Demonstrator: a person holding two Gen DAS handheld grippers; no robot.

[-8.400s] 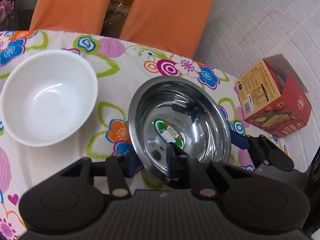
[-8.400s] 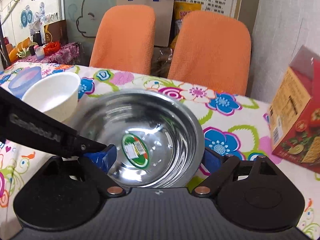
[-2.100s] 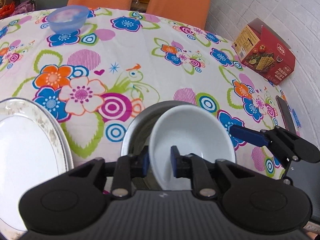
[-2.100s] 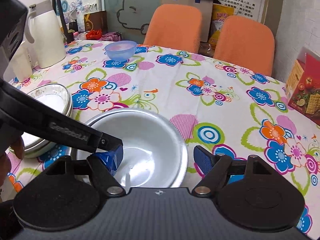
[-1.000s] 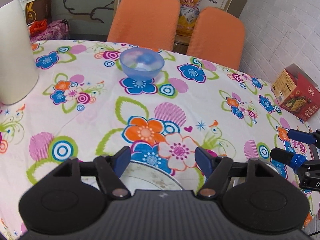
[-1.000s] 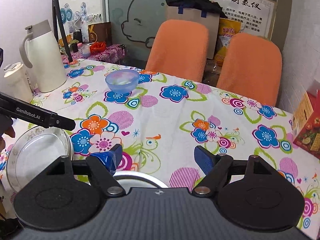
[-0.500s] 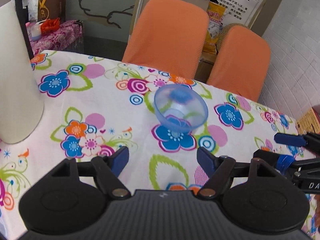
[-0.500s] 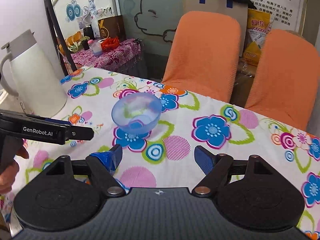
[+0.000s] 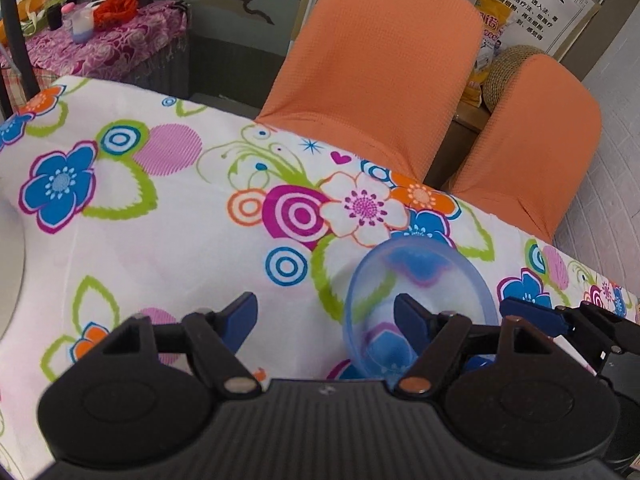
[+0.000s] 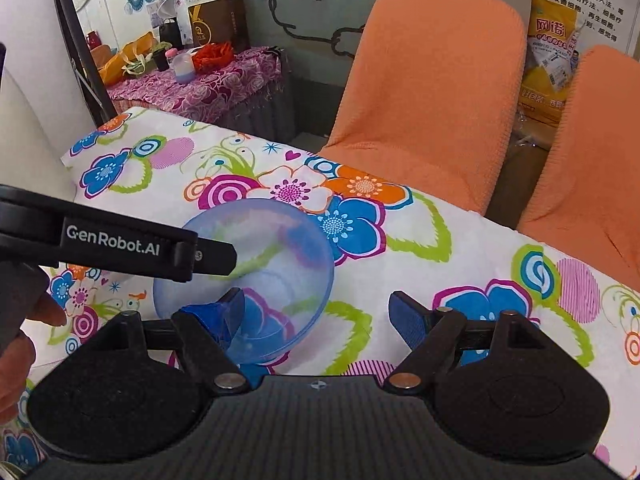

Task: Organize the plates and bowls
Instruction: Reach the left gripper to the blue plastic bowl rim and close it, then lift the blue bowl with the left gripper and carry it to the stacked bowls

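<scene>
A translucent blue bowl (image 9: 420, 268) stands upright on the flowered tablecloth (image 9: 180, 240), close to the table's far edge. My left gripper (image 9: 326, 316) is open; its right finger overlaps the bowl's near left side, and the left finger is over bare cloth. In the right wrist view the same bowl (image 10: 280, 248) sits left of centre. My right gripper (image 10: 316, 316) is open too, with its left finger at the bowl's near wall and its right finger clear of it. The left gripper's black finger bar (image 10: 120, 240) reaches over the bowl's left rim. Neither gripper holds anything.
Two orange chairs (image 9: 384, 80) (image 10: 436, 92) stand right behind the table's far edge. A white jug (image 10: 32, 120) rises at the left. A hand (image 10: 24, 344) shows at the lower left. A side table with a purple cloth (image 10: 208, 80) holds clutter beyond.
Both grippers let go of the stacked white and steel bowls, then moved forward across the table. The blue bowl, far off a second ago, now sits at both sets of fingers.
</scene>
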